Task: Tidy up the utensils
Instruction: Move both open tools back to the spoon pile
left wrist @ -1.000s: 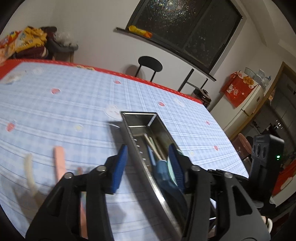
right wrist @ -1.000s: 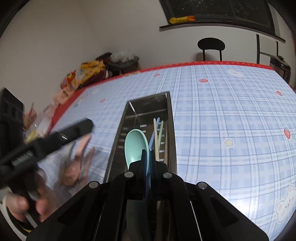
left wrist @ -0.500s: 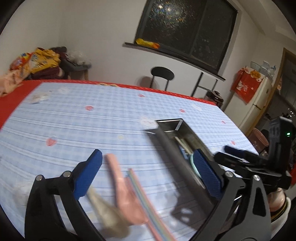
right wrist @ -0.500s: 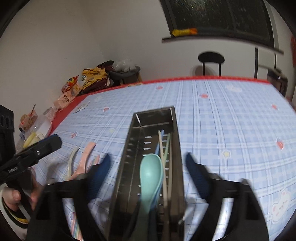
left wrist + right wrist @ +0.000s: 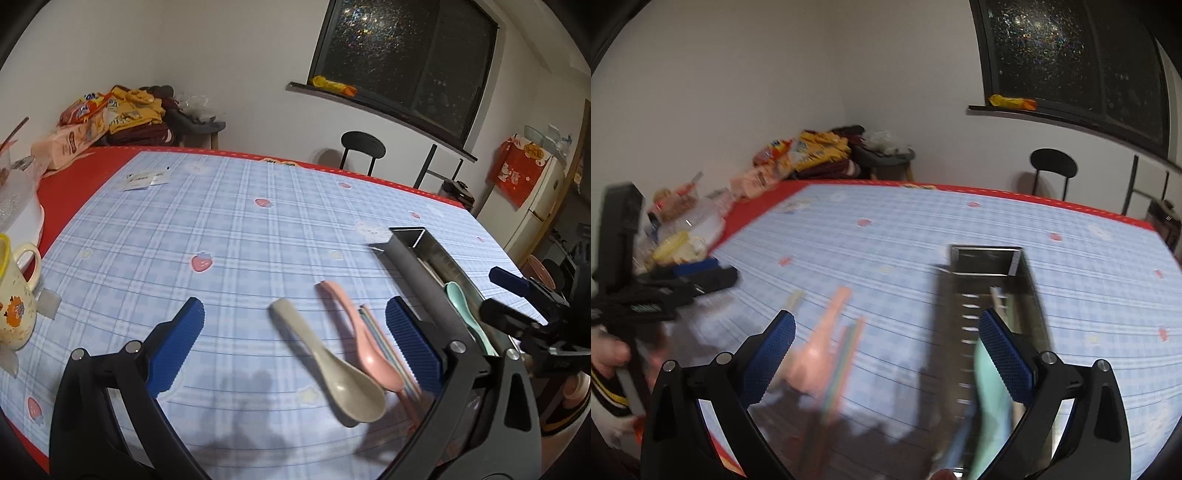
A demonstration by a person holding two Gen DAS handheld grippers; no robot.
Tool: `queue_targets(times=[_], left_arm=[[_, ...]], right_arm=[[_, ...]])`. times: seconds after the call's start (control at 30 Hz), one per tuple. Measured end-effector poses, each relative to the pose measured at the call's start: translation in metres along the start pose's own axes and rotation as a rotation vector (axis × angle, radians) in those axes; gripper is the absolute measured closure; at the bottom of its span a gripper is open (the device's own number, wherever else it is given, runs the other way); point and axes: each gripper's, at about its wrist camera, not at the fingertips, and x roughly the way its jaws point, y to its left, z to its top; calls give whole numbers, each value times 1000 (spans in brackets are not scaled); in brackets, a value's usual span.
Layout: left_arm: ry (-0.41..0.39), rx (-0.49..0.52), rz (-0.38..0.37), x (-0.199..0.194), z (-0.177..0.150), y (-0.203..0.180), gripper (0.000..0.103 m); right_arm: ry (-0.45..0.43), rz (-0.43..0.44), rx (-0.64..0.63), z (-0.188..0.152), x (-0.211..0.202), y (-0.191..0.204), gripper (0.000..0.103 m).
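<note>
A steel utensil tray (image 5: 413,258) (image 5: 951,317) lies on the blue checked tablecloth and holds a mint spoon (image 5: 458,299) (image 5: 988,391) and chopsticks. A beige spoon (image 5: 332,362), a pink spoon (image 5: 354,328) (image 5: 827,332) and coloured chopsticks (image 5: 380,339) (image 5: 846,358) lie on the cloth left of the tray. My left gripper (image 5: 295,347) is open and empty above the two spoons. My right gripper (image 5: 886,354) is open and empty, between the pink spoon and the tray; it also shows at the right of the left wrist view (image 5: 517,295).
A yellow-rimmed mug (image 5: 14,295) and a white lidded container (image 5: 14,206) stand at the table's left edge. Snack bags (image 5: 103,114) pile at the far left corner. A black chair (image 5: 362,147) stands behind the table.
My right gripper opened, let go of the mint spoon in the tray and drew back to the left. My left gripper opened wide and swung left from the tray to above the loose spoons.
</note>
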Motion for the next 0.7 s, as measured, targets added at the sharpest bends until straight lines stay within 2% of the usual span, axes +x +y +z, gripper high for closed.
queue_targets(times=[0.07, 0.13, 0.27, 0.33, 0.43, 0.5, 0.53, 0.57, 0.7], left_arm=[[8, 7, -13, 3, 4, 4, 6], [22, 17, -30, 8, 8, 6, 6], [25, 18, -102, 18, 3, 12, 6], [26, 26, -126, 22, -3, 14, 6], [63, 55, -152, 27, -11, 13, 6], [64, 65, -153, 27, -14, 14, 6], [73, 64, -157, 28, -15, 15, 6], [84, 56, -168, 30, -16, 16, 7], [131, 25, -220, 39, -22, 18, 10]], right_arm=[[-14, 23, 33, 4, 3, 10, 6], [-3, 2, 48, 4, 8, 21, 6], [80, 6, -35, -5, 22, 40, 6], [73, -6, -49, -9, 20, 40, 6], [80, 32, -21, -14, 22, 31, 8], [106, 47, -11, -18, 30, 29, 26], [126, 49, -8, -20, 36, 29, 39], [143, 51, -7, -24, 40, 29, 47], [191, 77, 5, -32, 53, 33, 63]])
